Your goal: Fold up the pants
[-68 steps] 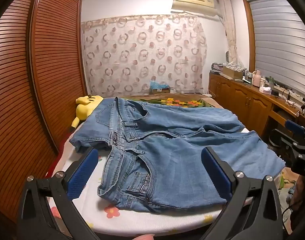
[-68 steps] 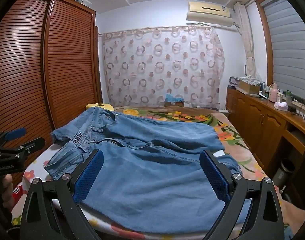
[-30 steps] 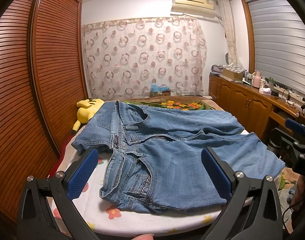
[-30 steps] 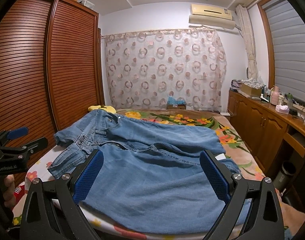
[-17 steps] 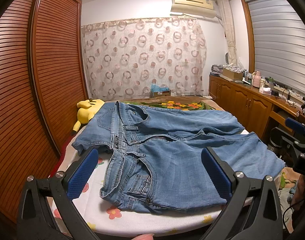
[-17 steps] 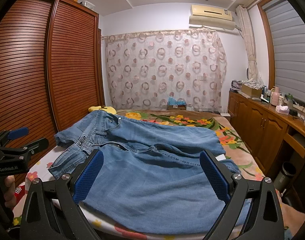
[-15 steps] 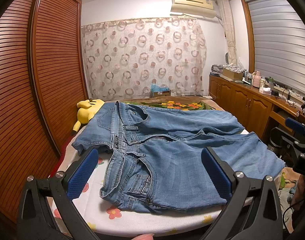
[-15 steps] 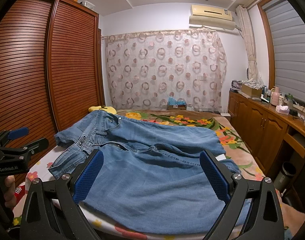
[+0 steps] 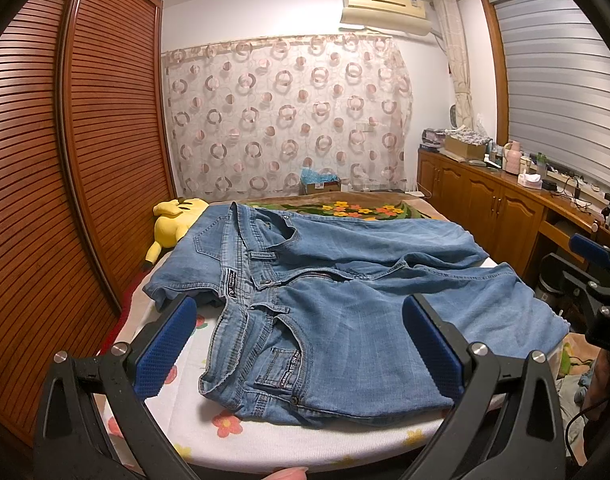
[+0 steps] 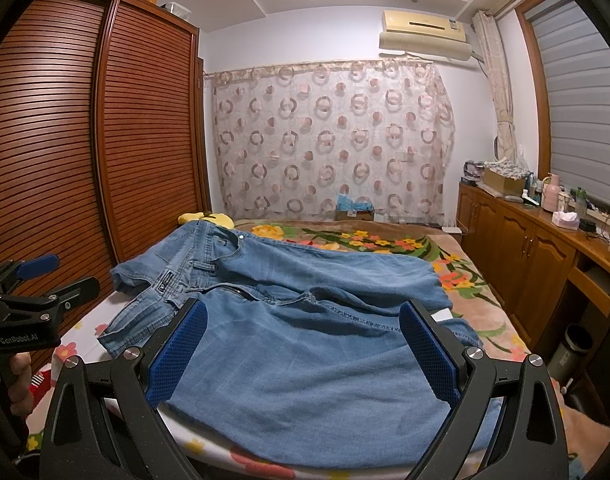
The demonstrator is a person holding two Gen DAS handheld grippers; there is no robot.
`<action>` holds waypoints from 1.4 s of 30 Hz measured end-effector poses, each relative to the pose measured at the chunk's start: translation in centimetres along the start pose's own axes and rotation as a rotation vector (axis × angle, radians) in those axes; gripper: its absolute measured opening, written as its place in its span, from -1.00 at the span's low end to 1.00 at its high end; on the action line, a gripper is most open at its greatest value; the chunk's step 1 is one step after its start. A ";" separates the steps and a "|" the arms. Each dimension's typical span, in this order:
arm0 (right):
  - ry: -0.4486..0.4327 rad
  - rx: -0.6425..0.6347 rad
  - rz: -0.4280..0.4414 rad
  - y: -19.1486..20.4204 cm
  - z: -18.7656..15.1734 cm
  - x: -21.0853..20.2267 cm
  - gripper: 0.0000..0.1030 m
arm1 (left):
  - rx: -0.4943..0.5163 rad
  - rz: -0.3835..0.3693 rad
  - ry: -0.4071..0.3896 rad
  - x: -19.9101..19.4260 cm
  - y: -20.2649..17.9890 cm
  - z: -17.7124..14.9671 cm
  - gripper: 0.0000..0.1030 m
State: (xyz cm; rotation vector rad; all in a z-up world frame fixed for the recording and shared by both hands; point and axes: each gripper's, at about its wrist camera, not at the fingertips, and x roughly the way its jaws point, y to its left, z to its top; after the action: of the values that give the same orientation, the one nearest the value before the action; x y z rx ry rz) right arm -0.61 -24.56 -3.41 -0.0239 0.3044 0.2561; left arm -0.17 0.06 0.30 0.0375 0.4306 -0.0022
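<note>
Light blue jeans [image 9: 345, 304] lie spread flat on the bed, waistband to the left and both legs running right; they also show in the right wrist view [image 10: 305, 320]. My left gripper [image 9: 301, 344] is open and empty, held above the near edge by the waistband and front pocket. My right gripper [image 10: 303, 352] is open and empty, held above the near leg. The right gripper also shows at the right edge of the left wrist view [image 9: 597, 280], and the left gripper at the left edge of the right wrist view [image 10: 37, 288].
The bed [image 9: 233, 432] has a white floral cover and a flowered blanket [image 10: 385, 240] at the far end. A yellow plush toy [image 9: 173, 220] lies by the wooden wardrobe [image 9: 65, 160] on the left. Wooden cabinets [image 10: 525, 248] line the right wall.
Both grippers have lifted and pulled back slightly over the last two seconds; the jeans have not moved. Both stay open.
</note>
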 end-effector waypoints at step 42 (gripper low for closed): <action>0.110 0.012 0.022 -1.9 -0.6 2.1 0.84 | 0.008 -0.078 0.121 4.0 1.4 -3.3 1.00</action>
State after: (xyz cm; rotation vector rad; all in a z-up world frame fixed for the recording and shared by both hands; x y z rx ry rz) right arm 1.61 -25.95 -4.61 -0.0233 0.4159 0.2758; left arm 2.09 1.62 -4.30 0.0287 0.5524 -0.0789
